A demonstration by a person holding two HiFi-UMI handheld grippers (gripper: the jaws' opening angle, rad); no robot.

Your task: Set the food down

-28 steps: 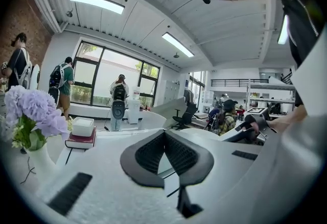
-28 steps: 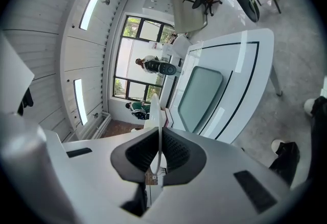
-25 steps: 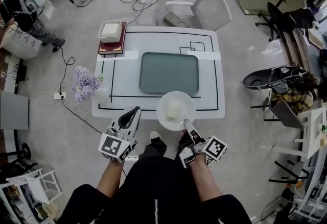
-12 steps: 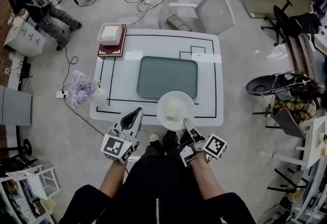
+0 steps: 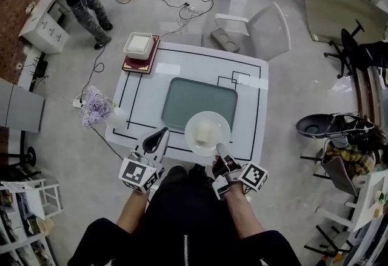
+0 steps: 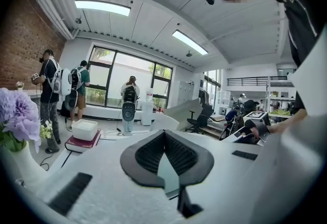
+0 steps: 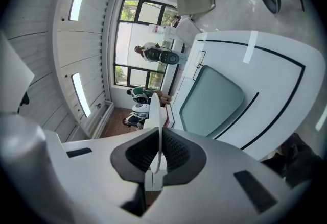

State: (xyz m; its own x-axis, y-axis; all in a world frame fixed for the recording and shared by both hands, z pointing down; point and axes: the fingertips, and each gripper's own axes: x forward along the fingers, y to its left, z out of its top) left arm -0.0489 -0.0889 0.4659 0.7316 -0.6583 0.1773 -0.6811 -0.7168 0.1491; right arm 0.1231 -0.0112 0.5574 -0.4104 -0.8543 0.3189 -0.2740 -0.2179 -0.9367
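the right gripper [image 7: 160,136] is clenched on the near rim of a round white plate [image 5: 222,124], which shows edge-on as a thin white sliver between the black ribbed pads. the left gripper [image 6: 164,133] has its tips drawn together with nothing between them, and hangs just beside the plate's left side in the head view.

on the plate lies a pale, blocky piece of food [image 5: 205,132], loose near the middle. the plate hangs over the near edge of a white table with black lines [image 5: 145,92], and from above it overlaps the near right corner of a grey-green rectangular tray [image 5: 197,101].

the plate looks stiff and smooth, probably brittle if dropped. pinched at one point of the rim, it hangs out from the jaws, so its weight wants to tip the far edge down, and a glazed rim could slip. the food looks light and unfixed, so any tilt could slide it. the rim is the only real handhold; keep it level and lower it gently.
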